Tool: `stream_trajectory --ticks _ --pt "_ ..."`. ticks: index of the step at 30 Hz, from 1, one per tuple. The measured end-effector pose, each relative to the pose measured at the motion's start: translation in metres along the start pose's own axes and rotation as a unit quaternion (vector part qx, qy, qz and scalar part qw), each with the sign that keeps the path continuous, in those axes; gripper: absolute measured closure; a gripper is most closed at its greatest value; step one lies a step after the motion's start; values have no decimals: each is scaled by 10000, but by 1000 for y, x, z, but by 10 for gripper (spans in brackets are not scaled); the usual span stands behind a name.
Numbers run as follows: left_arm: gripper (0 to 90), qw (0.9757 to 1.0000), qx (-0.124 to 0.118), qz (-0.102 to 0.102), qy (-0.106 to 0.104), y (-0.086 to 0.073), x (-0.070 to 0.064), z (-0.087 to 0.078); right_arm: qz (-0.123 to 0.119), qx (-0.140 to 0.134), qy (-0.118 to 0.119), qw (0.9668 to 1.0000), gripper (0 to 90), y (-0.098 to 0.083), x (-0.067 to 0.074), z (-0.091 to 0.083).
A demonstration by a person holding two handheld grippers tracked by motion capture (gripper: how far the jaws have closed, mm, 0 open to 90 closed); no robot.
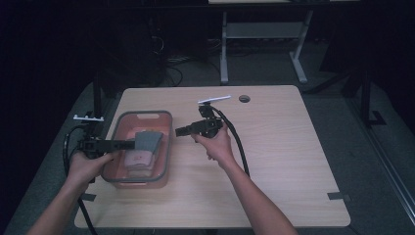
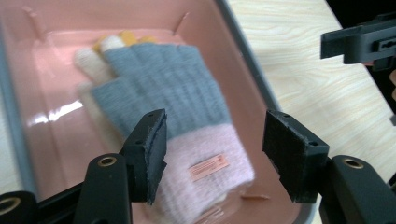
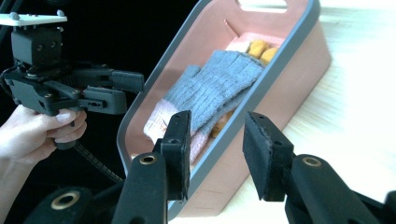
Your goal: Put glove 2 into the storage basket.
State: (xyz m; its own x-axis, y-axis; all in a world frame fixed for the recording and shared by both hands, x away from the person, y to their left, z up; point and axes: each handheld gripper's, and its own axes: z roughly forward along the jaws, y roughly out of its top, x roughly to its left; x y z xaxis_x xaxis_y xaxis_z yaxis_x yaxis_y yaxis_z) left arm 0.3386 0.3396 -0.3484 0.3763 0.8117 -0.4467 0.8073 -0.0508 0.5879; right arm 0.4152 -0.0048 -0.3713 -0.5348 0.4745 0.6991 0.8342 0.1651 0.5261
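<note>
A pink bin with a grey rim (image 1: 169,147) stands on the left part of the wooden table. In it lies a grey knit glove with a pink cuff (image 2: 173,88), on top of a cream glove with yellow fingertips (image 2: 100,51). My left gripper (image 2: 215,154) reaches over the bin's left rim, its jaws spread on either side of the pink cuff without pressing on it. My right gripper (image 3: 217,149) hangs open just right of the bin (image 3: 299,60) and points at it, with nothing between its jaws. From there I see the grey glove (image 3: 219,84) and the left gripper (image 3: 133,91) beyond.
The table (image 1: 274,161) stretches bare to the right of the bin, with a round cable hole (image 1: 244,98) near its far edge. Cables trail from both grippers. Behind the table are a dark floor and the legs of another table (image 1: 224,54).
</note>
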Motion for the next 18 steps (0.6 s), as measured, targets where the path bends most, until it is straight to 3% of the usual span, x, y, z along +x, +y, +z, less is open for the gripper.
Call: stream_trajectory --ticks 18 --pt "344 9992 -82 135 -373 10 -28 23 103 -180 -218 9995 568 -10 -21 -40"
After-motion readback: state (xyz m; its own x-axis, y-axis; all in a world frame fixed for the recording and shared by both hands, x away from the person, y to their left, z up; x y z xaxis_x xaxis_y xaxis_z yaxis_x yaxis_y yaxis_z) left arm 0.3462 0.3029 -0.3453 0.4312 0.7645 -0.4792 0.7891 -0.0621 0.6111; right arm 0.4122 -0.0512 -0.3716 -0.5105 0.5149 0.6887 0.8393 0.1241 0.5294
